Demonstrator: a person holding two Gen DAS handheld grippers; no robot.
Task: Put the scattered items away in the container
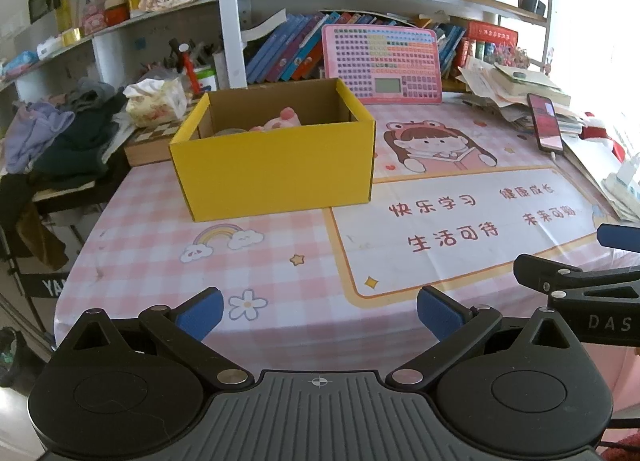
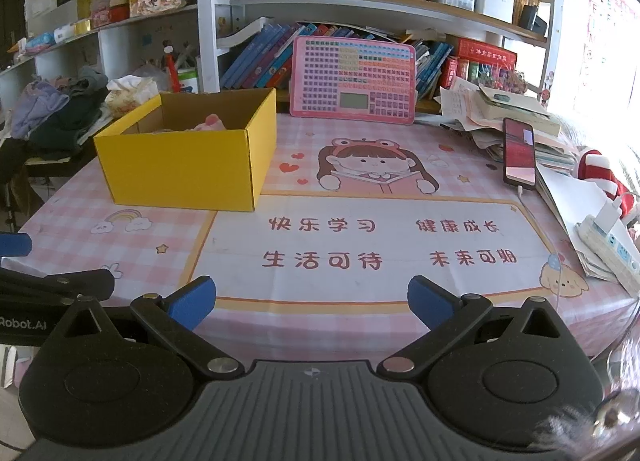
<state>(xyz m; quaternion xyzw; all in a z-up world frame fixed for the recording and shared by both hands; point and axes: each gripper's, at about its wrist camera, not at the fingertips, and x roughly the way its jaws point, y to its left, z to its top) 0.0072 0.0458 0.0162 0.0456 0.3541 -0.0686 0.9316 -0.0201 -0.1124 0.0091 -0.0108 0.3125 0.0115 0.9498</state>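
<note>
A yellow cardboard box (image 1: 276, 165) (image 2: 184, 169) stands open on the pink checked table mat (image 1: 152, 261) (image 2: 360, 245), toward the far left. Inside it a pink plush toy (image 1: 280, 121) (image 2: 210, 123) shows above the rim, beside a greyish item that is mostly hidden. My left gripper (image 1: 320, 313) hovers open over the mat's near edge, well short of the box, nothing between its blue pads. My right gripper (image 2: 312, 299) is also open and empty, low over the mat's near edge. Each gripper's arm shows at the other view's side.
A pink keyboard-like learning board (image 1: 384, 65) (image 2: 354, 81) leans against books at the back. A phone (image 2: 519, 153) on a cable rests on a paper stack at right, near a power strip (image 2: 612, 241). Clothes (image 1: 60, 137) and a tissue pack (image 1: 156, 101) lie at left.
</note>
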